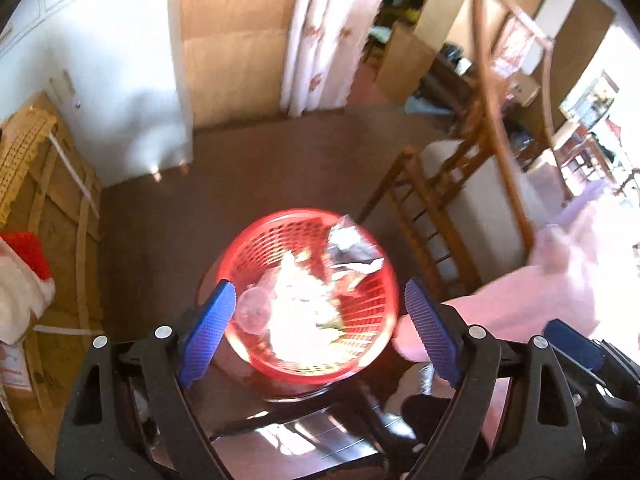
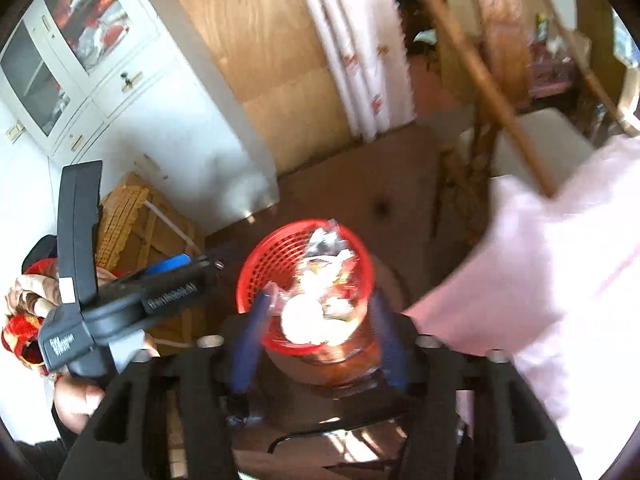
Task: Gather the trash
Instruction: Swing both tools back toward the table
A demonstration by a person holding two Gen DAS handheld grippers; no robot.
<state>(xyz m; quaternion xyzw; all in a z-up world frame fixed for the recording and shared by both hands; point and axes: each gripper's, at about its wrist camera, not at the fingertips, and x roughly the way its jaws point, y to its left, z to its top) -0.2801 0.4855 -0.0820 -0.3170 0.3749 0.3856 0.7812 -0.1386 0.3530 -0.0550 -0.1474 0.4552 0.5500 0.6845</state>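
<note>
Both grippers are seen above a red mesh basket (image 1: 310,296) that stands low on the floor. The left gripper (image 1: 320,320) is spread wide with nothing between its blue pads, and the right gripper (image 2: 320,328) is likewise parted and empty, though its fingers are blurred. The collected trash lies inside the basket: a clear plastic cup (image 1: 253,308) against the near-left wall, crumpled white paper (image 1: 296,300) washed out by glare, and a silvery wrapper (image 1: 352,248) riding up on the far rim. That wrapper is judged the main risk: it sits high and partly over the edge, so a knock to the basket could send it onto the floor. A pink cloth (image 1: 560,280) hangs close on the right and could be snagged by a passing finger, and the wooden chair (image 1: 460,208) stands near the basket. The glare may also hide scraps left outside.
</note>
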